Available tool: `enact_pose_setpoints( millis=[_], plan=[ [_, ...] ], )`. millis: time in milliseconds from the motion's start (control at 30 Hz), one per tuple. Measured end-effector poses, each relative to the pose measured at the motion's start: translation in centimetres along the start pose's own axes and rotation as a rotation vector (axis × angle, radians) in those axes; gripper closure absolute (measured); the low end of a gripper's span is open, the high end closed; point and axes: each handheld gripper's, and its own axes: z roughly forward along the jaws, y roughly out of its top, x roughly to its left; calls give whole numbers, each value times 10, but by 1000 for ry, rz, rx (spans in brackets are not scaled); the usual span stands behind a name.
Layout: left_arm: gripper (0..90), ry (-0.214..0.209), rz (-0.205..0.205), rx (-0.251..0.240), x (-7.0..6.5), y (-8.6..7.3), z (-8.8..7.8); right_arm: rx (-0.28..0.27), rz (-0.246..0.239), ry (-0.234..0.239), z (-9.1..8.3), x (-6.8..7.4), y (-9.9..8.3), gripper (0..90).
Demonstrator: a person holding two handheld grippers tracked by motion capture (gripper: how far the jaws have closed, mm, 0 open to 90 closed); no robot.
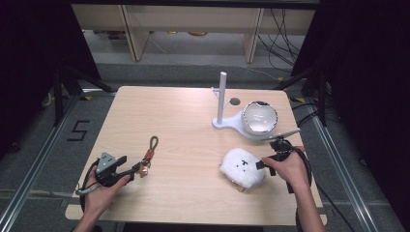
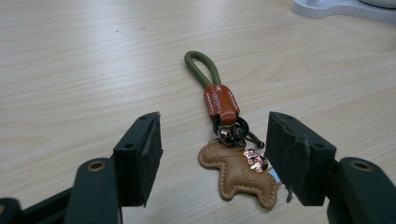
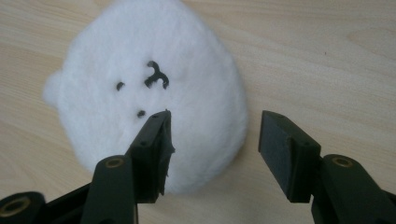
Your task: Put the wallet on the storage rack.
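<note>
A keychain (image 2: 223, 111) lies flat on the wooden table, with a green cord loop, an orange leather tab and a tan leather horse charm (image 2: 240, 175). My left gripper (image 2: 212, 156) is open, its jaws standing either side of the horse charm. In the high view the keychain (image 1: 149, 154) lies just right of the left gripper (image 1: 130, 169). A white fluffy plush (image 3: 149, 88) with a small black face lies under my right gripper (image 3: 212, 151), which is open; its left jaw is over the plush's edge, its right jaw over bare table. The plush (image 1: 240, 166) sits left of the right gripper (image 1: 263, 164).
A white stand (image 1: 222, 104) with an upright post and a round bowl-shaped dish (image 1: 259, 117) sits at the table's far right. A dark round hole (image 1: 235, 102) lies behind it. The table's right edge (image 1: 309, 159) runs close by my right hand.
</note>
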Motion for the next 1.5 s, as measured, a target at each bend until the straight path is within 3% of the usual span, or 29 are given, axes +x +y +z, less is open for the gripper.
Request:
enact_pose_setpoints(
  millis=[133,200,267,367,567,600,667,700,767,833,867,967,1000,1033,1267,1367,1500],
  plan=[
    [355,0,-1,0,2,-1,0,19,1,0,6,-1,3,430],
    [355,4,0,6,1,-1,0,19,-25,10,10,-3,5,421],
    [355,1,2,7,1,-1,1,41,-12,-2,13,-1,7,412],
    [355,2,1,8,0,-1,1,58,-39,2,18,-3,11,401],
    [355,2,4,12,-1,-2,1,49,-61,4,26,-3,17,395],
    [355,0,6,14,-1,-2,1,66,-50,-1,27,-2,18,395],
    [355,-2,6,14,-1,-2,1,112,18,2,28,3,19,394],
    [355,-2,5,13,-1,-2,2,102,33,2,31,4,19,394],
    [355,-1,5,14,-1,-2,2,117,-4,7,32,1,21,394],
    [355,0,4,15,-1,-2,1,133,6,11,34,2,22,395],
    [355,0,5,16,-1,-2,1,116,15,6,36,3,21,396],
    [355,0,5,16,-1,-3,2,136,-56,0,38,0,24,410],
    [355,1,5,17,-1,-3,2,122,-57,-5,39,1,23,418],
    [355,2,6,20,-1,-3,2,143,-69,6,39,1,24,424],
    [355,4,7,21,-1,-3,2,143,-105,18,43,4,26,537],
    [355,-4,7,17,-1,-4,2,173,-131,22,42,4,27,578],
    [355,-4,9,18,0,-4,3,158,-149,11,42,6,27,649]
  ],
)
